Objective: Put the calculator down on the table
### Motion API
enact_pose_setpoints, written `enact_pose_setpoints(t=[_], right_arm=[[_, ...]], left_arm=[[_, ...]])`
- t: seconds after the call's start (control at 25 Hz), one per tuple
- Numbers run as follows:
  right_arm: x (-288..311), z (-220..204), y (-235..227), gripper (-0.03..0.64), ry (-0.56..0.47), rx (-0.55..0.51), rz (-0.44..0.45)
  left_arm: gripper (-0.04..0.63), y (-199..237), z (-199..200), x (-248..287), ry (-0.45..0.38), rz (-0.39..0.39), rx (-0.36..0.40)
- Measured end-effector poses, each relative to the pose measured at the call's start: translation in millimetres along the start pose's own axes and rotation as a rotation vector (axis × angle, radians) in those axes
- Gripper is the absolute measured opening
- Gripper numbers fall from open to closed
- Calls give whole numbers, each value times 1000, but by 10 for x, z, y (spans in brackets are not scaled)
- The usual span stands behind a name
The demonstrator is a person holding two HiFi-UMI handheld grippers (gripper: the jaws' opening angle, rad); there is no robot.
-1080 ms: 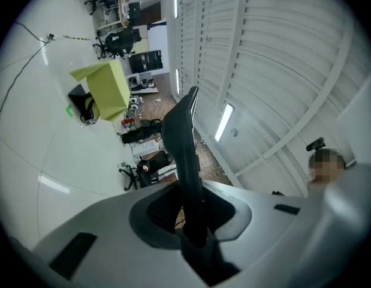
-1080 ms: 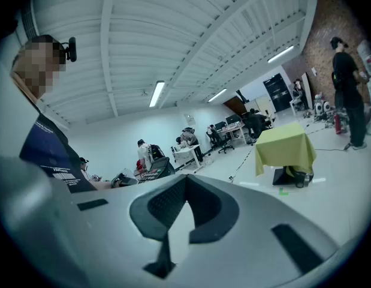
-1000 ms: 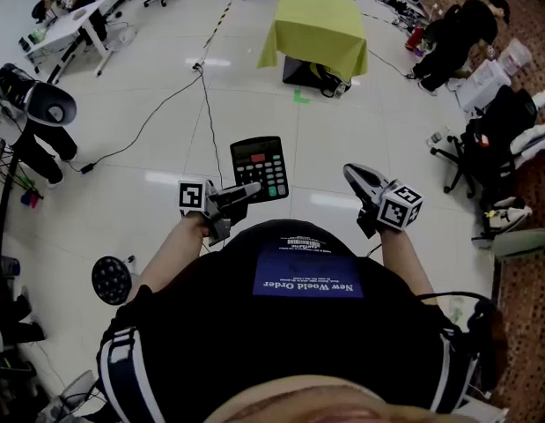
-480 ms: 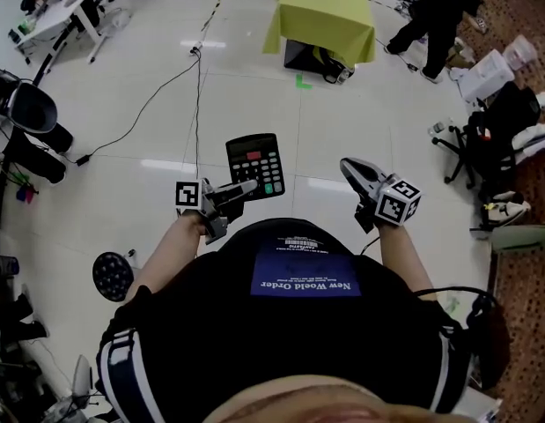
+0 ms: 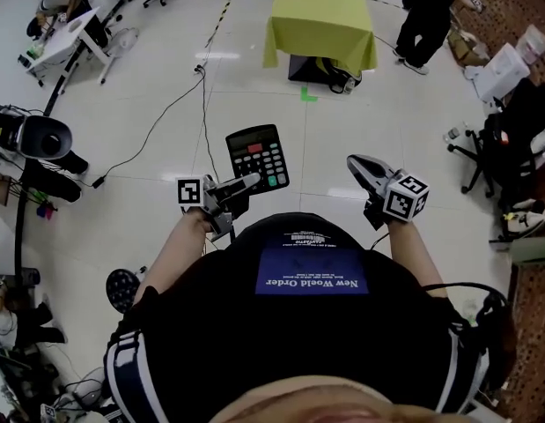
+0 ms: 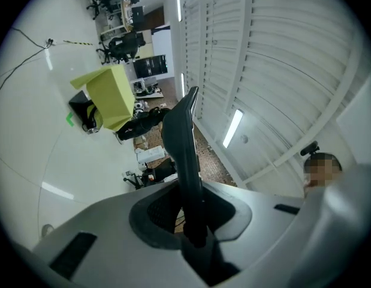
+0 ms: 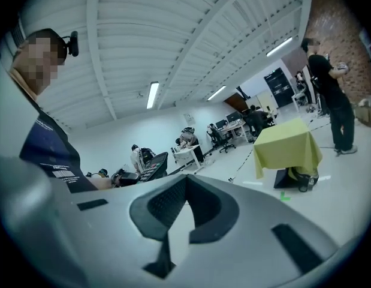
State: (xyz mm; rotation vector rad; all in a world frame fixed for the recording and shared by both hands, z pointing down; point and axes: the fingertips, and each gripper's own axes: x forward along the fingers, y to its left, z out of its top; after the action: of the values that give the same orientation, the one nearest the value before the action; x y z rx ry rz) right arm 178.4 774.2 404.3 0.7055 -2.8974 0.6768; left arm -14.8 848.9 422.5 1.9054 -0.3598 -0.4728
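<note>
In the head view the black calculator (image 5: pixel 257 157) with a red display strip hangs over the white floor, keys facing up. My left gripper (image 5: pixel 239 189) is shut on its near edge. Seen edge-on in the left gripper view, the calculator (image 6: pixel 184 149) rises as a thin dark slab pinched between the jaws of the left gripper (image 6: pixel 194 230). The table (image 5: pixel 320 20) under a yellow-green cloth stands well ahead, apart from both grippers. My right gripper (image 5: pixel 360 167) floats at the right, jaws together and empty. In the right gripper view its jaws meet (image 7: pixel 180 209), and the table (image 7: pixel 287 146) shows at right.
A person in black (image 5: pixel 426 11) stands beside the table's right side. A dark box (image 5: pixel 318 69) sits under the table, with a green tape mark (image 5: pixel 307 95) on the floor. A cable (image 5: pixel 202 104) crosses the floor. A desk (image 5: pixel 74 29) and office chairs (image 5: pixel 510 139) line the sides.
I have moved forward over the floor with both grippers. The calculator stays held in the left jaws. The person in black has shifted left, nearer the table.
</note>
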Motion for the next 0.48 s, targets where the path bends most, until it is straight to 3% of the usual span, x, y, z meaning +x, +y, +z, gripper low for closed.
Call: enact_pose_setpoints(t=[0.24, 0.48], right_arm=[[-248, 400, -760, -13, -12, -43, 30], [-350, 634, -1267, -12, -32, -56, 9]], left_arm=[[83, 30, 360, 913, -8, -7, 57], [83, 111, 511, 1477, 74, -8, 47]])
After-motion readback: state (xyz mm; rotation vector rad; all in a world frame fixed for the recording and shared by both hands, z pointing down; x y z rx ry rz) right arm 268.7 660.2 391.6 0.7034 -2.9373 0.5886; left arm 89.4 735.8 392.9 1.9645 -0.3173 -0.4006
